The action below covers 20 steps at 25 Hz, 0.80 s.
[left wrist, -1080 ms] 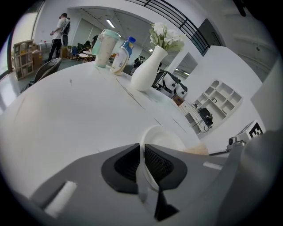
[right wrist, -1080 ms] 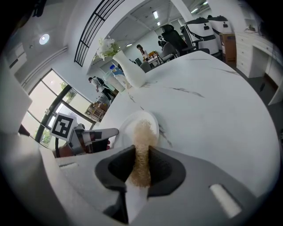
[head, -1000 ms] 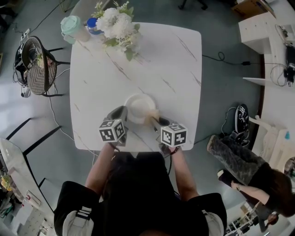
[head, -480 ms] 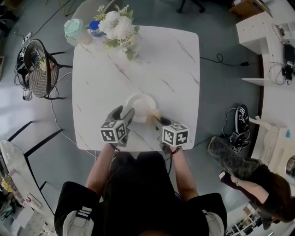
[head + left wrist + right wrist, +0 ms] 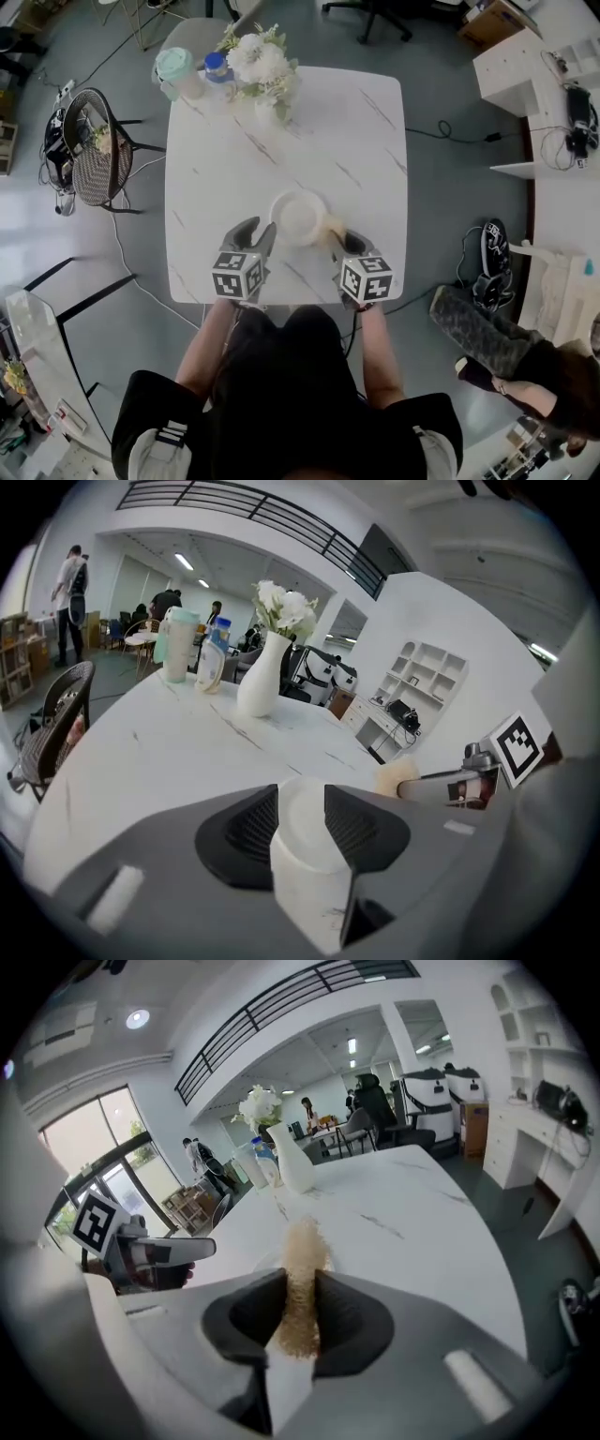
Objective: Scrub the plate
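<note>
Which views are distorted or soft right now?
Head view: sharp, evenly lit, but the white plate barely stands out from the marble table. Left gripper view: strong fisheye, dark corners. Right gripper view: same fisheye; tan scrubber up close is blurred.

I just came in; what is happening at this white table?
A person holds two grippers over a white marble table. The right gripper has its jaws shut on a tan fibrous scrubber, near the edge of the round white plate. The left gripper sits beside the plate; its jaws have just been closing but stand open, gripping nothing.
</note>
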{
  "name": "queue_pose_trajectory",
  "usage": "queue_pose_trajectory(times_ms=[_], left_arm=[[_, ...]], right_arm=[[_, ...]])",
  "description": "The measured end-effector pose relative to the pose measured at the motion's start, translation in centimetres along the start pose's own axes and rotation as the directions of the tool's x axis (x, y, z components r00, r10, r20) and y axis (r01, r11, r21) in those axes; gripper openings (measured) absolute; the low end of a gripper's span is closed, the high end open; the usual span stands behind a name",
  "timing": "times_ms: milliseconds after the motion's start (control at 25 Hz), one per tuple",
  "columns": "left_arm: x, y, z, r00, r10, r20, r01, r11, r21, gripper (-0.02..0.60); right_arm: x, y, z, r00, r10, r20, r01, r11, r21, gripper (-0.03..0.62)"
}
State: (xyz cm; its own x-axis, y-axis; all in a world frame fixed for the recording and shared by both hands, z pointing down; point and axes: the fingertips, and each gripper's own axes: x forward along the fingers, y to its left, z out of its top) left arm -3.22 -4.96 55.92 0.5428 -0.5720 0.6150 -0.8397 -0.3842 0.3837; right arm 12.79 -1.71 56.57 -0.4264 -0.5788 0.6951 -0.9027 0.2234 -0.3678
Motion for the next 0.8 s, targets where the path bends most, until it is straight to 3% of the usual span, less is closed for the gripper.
queue_pose_trajectory(times_ms=[160,320,560,800], left_arm=[[-3.0,-0.8,1.8,0.999,-0.015,0.051,0.012,0.998,0.061,0.137],[-6.3,-2.0,3.8,0.992,-0.039,0.119,0.025,0.993,0.116,0.101],[-11.3,-3.8,6.1,0.976,-0.069,0.205,0.032,0.983,0.181,0.052],[-16.0,-5.1,7.2,0.956,-0.103,0.274,0.034,0.969,0.246,0.018]], right_arm=[[-2.3,1.3,1.8,0.99,-0.094,0.101,0.104,0.99,-0.096,0.078],[-5.3,3.3,3.7,0.962,-0.154,0.225,0.188,0.973,-0.136,0.078],[-10.1,7.7,5.5,0.904,-0.185,0.386,0.267,0.948,-0.172,0.078],[-14.3,11.5,5.4,0.851,-0.207,0.483,0.319,0.934,-0.162,0.078]])
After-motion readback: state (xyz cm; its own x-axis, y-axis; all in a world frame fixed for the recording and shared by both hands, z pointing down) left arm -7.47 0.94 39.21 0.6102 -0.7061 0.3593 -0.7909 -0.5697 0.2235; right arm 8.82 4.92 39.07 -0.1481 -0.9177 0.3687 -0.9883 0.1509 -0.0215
